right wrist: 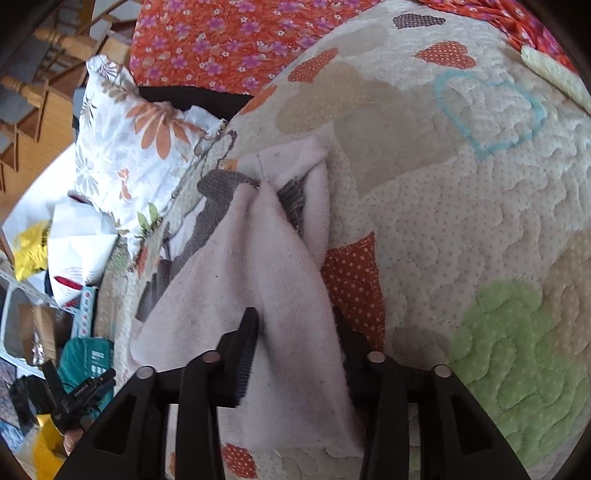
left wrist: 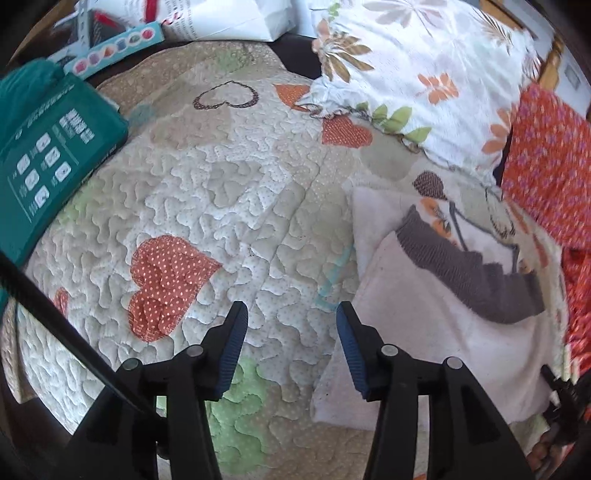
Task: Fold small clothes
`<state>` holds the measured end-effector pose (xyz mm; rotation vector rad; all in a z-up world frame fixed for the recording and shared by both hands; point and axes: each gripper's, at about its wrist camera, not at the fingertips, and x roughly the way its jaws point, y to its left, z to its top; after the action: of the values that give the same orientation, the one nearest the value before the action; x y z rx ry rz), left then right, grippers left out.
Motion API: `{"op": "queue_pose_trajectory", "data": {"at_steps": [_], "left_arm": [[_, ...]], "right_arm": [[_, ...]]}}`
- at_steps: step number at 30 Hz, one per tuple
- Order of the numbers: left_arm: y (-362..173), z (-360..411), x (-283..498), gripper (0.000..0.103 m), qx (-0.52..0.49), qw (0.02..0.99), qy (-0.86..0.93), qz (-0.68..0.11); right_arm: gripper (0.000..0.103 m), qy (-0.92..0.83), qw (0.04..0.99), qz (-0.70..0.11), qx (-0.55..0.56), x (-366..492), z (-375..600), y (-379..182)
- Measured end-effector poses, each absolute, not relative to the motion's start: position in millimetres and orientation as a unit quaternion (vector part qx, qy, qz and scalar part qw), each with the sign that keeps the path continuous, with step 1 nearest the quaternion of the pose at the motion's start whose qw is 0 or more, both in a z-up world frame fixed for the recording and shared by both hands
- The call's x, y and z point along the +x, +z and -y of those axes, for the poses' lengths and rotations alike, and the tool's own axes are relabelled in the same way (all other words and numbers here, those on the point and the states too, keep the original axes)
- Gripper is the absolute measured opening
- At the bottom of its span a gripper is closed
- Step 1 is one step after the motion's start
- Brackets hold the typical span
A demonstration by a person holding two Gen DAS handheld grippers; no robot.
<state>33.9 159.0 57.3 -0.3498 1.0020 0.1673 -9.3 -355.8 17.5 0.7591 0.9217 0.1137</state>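
A quilted bedspread [left wrist: 258,206] stitched with orange dotted hearts, green patches and a brown heart outline covers the bed. A floral pillow [left wrist: 417,70] lies at its far edge, touching an orange flowered cloth [left wrist: 546,162]. A teal package [left wrist: 48,155] rests on the quilt's left side, near a white paper bag [left wrist: 229,18]. A wooden chair [right wrist: 48,74] stands beyond.

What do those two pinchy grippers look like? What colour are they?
Both are black plastic. The left gripper has two long fingers lined with ridged blue pads, and round silver pins sit at the joints. A thin black cable crosses its left side. The right gripper has the same black fingers, silver pins and a dark ridged pad. No sleeves or labels show.
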Motion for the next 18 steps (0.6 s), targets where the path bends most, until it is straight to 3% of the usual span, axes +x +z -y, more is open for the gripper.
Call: {"op": "queue_pose_trajectory", "data": {"at_steps": [1, 3, 4, 5, 9, 14, 18], "left_arm": [[58.7, -162.4, 33.4, 0.049, -0.177, 0.858, 0.080, -0.475], [62.6, -170.0, 32.2, 0.049, -0.195, 0.858, 0.082, -0.468], [64.6, -173.7, 31.4, 0.049, -0.203, 0.858, 0.083, -0.465], [66.4, -177.1, 30.7, 0.049, -0.210, 0.858, 0.084, -0.462], [78.3, -197.1, 24.3, 0.049, -0.238, 0.860, 0.089, -0.442], [91.4, -229.6, 11.7, 0.051, -0.263, 0.864, 0.126, -0.411], [97.9, -250.9, 3.4, 0.052, -0.277, 0.865, 0.145, -0.392]], "right_arm": [[0.060, 0.055, 0.824, -0.432, 0.362, -9.2, 354.7, 18.3], [0.061, 0.053, 0.822, -0.436, 0.364, -6.0, 350.6, 19.7], [0.047, 0.048, 0.821, -0.440, 0.361, -4.3, 348.0, 20.4], [0.021, 0.029, 0.820, -0.450, 0.352, -1.8, 343.3, 23.1], [0.018, 0.002, 0.845, -0.448, 0.292, 10.2, 303.4, 58.5], [0.018, 0.041, 0.888, -0.424, 0.174, 34.9, 185.9, 116.0], [0.017, 0.098, 0.883, -0.441, 0.123, 60.0, 89.7, 113.3]]}}
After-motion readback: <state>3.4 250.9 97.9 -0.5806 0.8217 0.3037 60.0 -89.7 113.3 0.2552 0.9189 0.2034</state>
